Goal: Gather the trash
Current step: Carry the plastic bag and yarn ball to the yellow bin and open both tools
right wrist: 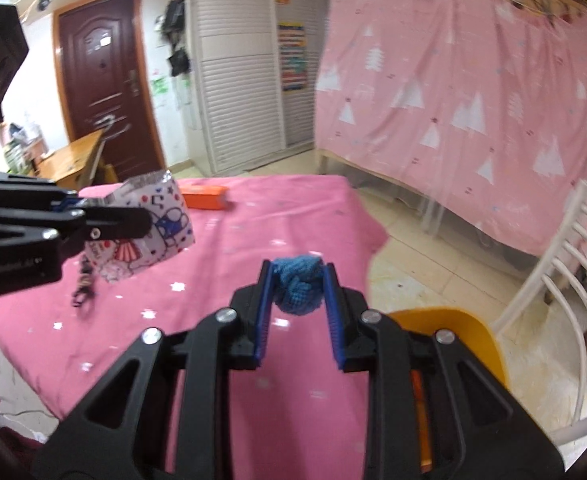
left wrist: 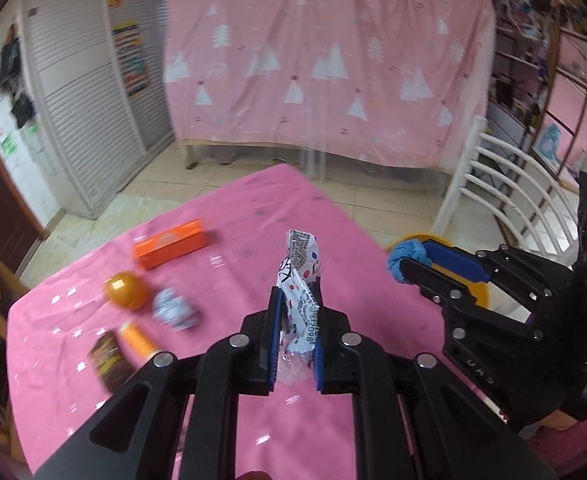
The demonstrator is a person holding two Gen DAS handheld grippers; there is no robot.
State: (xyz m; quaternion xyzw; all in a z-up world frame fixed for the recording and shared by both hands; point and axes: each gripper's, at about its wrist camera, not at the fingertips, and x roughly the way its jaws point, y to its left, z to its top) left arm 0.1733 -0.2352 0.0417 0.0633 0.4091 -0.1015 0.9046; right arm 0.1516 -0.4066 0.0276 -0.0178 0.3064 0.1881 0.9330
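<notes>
Pink-clothed tabletop [left wrist: 253,216], tiled floor [left wrist: 373,184], pink curtain [left wrist: 325,60], left gripper [left wrist: 295,312] jaws pinching wrapper [left wrist: 301,264], right gripper [right wrist: 298,280] jaws pinching blue cloth [right wrist: 297,284]

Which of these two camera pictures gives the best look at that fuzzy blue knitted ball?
The right wrist view: the fuzzy blue knitted ball sits centred and close, pinched in the right gripper. The left wrist view shows it small, at the side, partly hidden by that gripper's finger.

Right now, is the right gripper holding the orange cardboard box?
No, the right gripper has its jaws shut on a blue knitted cloth ball, while the orange cardboard box lies on the pink tablecloth.
</notes>
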